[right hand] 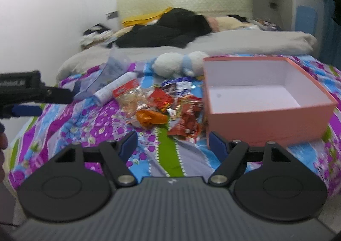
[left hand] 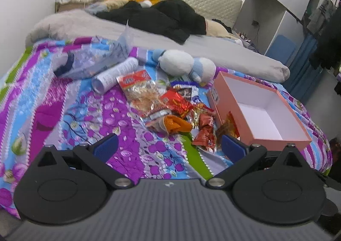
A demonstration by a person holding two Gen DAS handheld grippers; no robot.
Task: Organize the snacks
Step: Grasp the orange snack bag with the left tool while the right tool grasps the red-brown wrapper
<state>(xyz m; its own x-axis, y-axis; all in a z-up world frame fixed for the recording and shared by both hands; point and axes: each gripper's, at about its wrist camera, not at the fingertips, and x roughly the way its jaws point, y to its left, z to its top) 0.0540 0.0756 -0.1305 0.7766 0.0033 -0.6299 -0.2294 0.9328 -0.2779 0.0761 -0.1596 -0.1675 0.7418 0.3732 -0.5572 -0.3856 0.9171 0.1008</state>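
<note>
Two grippers hover over the floral bedspread (left hand: pixel 89 113), both w/ jaws apart, nothing between. Left gripper (left hand: pixel 169 147) has the snack pile (left hand: pixel 170 104) at 12 o'clock and the pink box (left hand: pixel 262 113) at 2 o'clock; the box looks empty inside. Right gripper (right hand: pixel 171 143): snacks at 12, box at 1–2 o'clock, plush toy (right hand: pixel 179 64) behind the pile, white tube (right hand: pixel 115 88) at 11 o'clock.
</note>
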